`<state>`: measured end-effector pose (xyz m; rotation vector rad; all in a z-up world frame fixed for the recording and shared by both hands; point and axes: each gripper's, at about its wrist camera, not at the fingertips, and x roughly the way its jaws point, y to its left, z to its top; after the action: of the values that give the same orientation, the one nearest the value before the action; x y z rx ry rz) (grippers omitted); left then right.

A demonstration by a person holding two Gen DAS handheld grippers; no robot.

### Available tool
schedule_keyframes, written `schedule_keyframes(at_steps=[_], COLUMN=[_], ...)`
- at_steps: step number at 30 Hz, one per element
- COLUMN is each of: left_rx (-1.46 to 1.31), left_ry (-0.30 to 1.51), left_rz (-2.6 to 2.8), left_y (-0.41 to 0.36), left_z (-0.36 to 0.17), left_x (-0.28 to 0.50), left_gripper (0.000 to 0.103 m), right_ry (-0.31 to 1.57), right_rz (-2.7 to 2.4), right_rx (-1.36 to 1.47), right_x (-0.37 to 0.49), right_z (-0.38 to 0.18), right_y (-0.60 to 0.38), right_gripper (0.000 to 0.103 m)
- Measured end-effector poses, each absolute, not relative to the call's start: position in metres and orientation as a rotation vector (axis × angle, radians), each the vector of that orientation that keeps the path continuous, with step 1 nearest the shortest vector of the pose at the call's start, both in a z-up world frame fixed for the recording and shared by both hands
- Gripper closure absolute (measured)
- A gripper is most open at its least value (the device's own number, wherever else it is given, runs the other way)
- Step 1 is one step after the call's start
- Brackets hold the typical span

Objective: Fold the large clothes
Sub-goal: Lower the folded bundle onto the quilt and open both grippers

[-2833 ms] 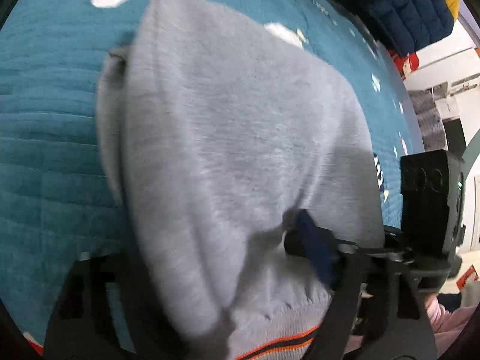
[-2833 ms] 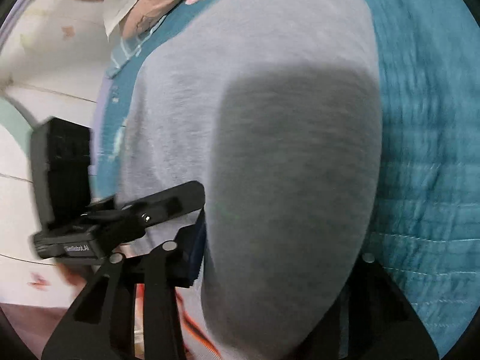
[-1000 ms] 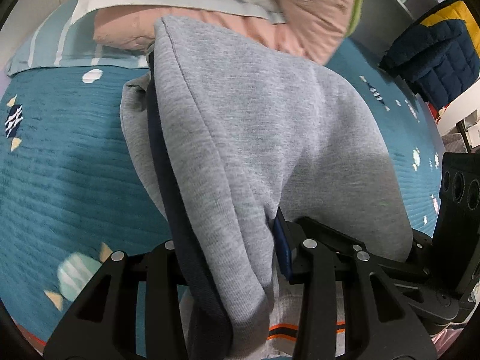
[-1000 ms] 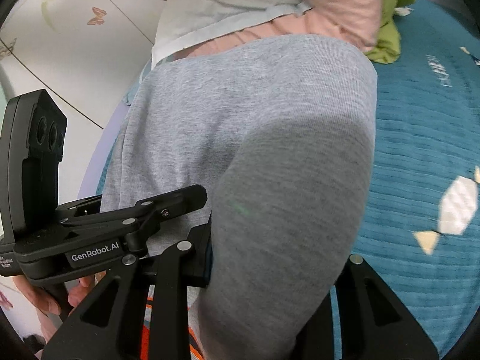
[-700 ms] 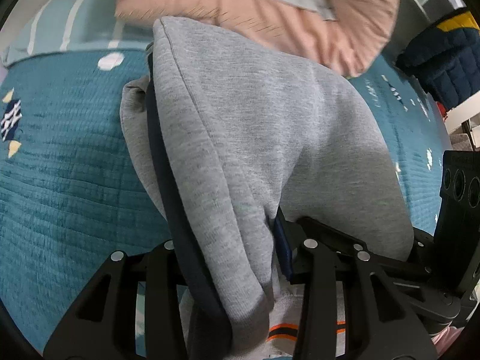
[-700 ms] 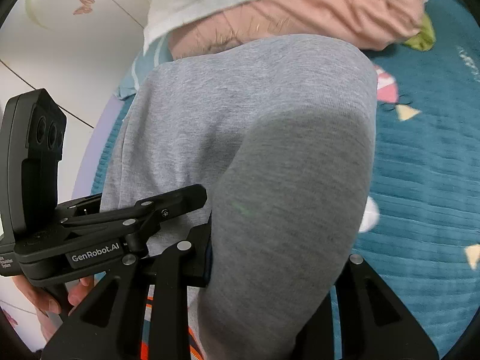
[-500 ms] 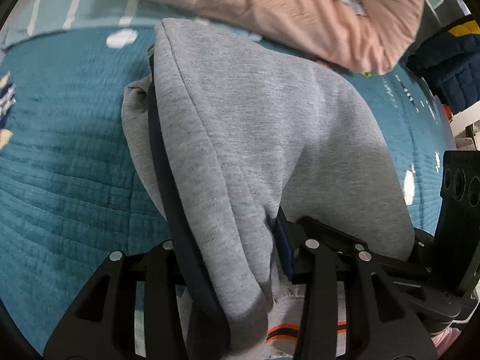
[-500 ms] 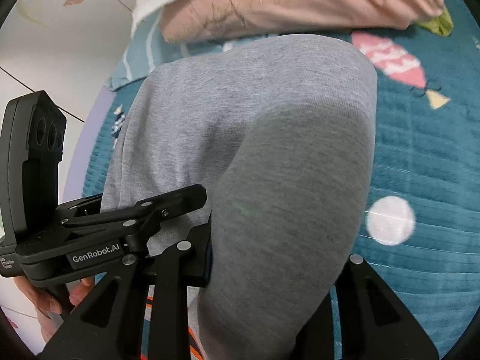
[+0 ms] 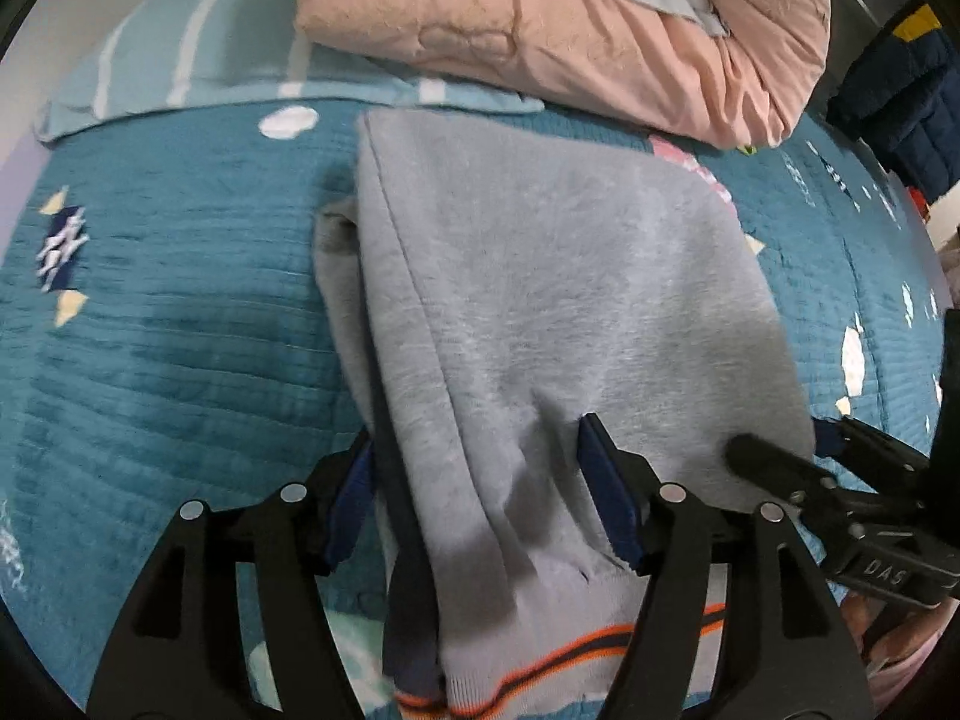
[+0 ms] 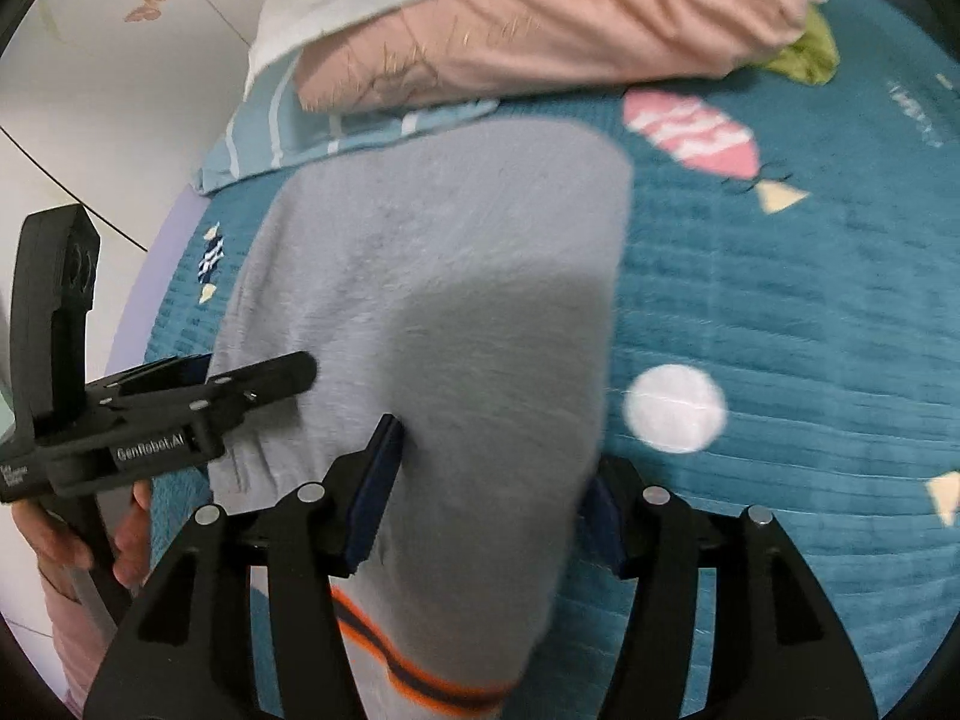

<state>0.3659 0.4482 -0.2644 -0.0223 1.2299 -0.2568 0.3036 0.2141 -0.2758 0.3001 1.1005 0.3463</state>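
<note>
A folded grey sweatshirt with an orange and navy striped hem lies flat on the teal bedspread. My left gripper straddles its near left part, jaws opening, with the fold and its dark inner edge loose between the blue pads. In the right wrist view the sweatshirt bulges up between the fingers of my right gripper, whose jaws are opening too. Each gripper shows in the other's view: right gripper, left gripper.
A pink quilt and a pale striped sheet lie just beyond the sweatshirt's far edge. A navy jacket sits at the far right. A hand holds the left gripper's handle. The bedspread stretches to the right.
Both grippers came down and their jaws spread apart. The sweatshirt, held up and draped before, now lies flat on the bedspread, released from both grips.
</note>
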Motion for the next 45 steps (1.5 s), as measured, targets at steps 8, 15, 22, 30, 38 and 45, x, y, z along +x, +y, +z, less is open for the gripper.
schedule_keyframes(at_steps=[8, 15, 22, 30, 38, 45], left_rx=[-0.028, -0.161, -0.259, -0.176, -0.218, -0.279], left_ry=[1.086, 1.180, 1.178, 1.180, 1.179, 1.195], left_rz=[-0.270, -0.345, -0.304, -0.179, -0.230, -0.218], left_y=[0.442, 0.430, 0.458, 0.471, 0.447, 0.469], left_z=[-0.215, -0.263, -0.288, -0.269, -0.269, -0.282], left_x=[0.352, 0.361, 0.351, 0.314, 0.286, 0.269], left_gripper=[0.039, 0.082, 0.100, 0.101, 0.101, 0.101], right_ry=[0.922, 1.039, 1.127, 1.123, 1.138, 1.180], right_rz=[0.455, 0.607, 0.557, 0.495, 0.608, 0.586], right_rx=[0.221, 0.329, 0.258, 0.245, 0.215, 0.222], right_x=[0.302, 0.328, 0.299, 0.268, 0.266, 0.256], right_z=[-0.231, -0.282, -0.306, -0.284, -0.292, -0.301], right_y=[0.222, 0.251, 0.235, 0.212, 0.250, 0.225], right_gripper=[0.077, 0.100, 0.103, 0.103, 0.102, 0.103])
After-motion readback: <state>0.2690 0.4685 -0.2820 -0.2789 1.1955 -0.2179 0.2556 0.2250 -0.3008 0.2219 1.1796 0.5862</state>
